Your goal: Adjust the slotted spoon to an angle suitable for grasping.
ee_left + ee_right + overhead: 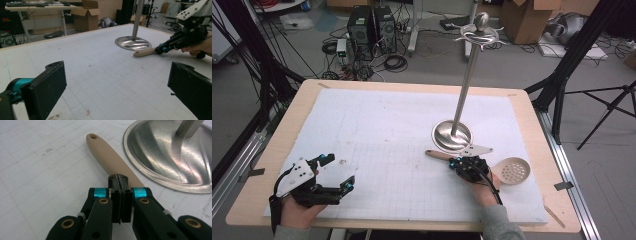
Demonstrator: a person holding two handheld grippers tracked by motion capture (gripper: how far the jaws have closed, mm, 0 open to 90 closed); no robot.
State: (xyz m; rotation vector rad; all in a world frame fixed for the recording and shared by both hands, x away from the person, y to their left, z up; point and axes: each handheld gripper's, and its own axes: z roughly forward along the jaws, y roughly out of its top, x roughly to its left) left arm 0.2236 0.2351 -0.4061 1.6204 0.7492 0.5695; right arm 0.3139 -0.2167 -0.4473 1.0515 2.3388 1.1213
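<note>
Pressed together over the beige handle (pixel 110 157), the right gripper's (pixel 120 178) 2 jaws grasp nothing; the light, stiff skimmer (pixel 512 170) looks smooth, best pinched mid-handle; left gripper (pixel 337 175) gapes wide

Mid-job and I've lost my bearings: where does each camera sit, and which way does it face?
High view: above the person's side, looking forward and down on the table; left tool and right tool come in from below, in the person's hands.
Left gripper view: rides the left tool, looks low across the table to the stand; own open jaws at the bottom.
Right gripper view: rides the right tool, looks down along its shut jaws at the spoon handle.
Shared: all three show the handle beside the stand's base.
</note>
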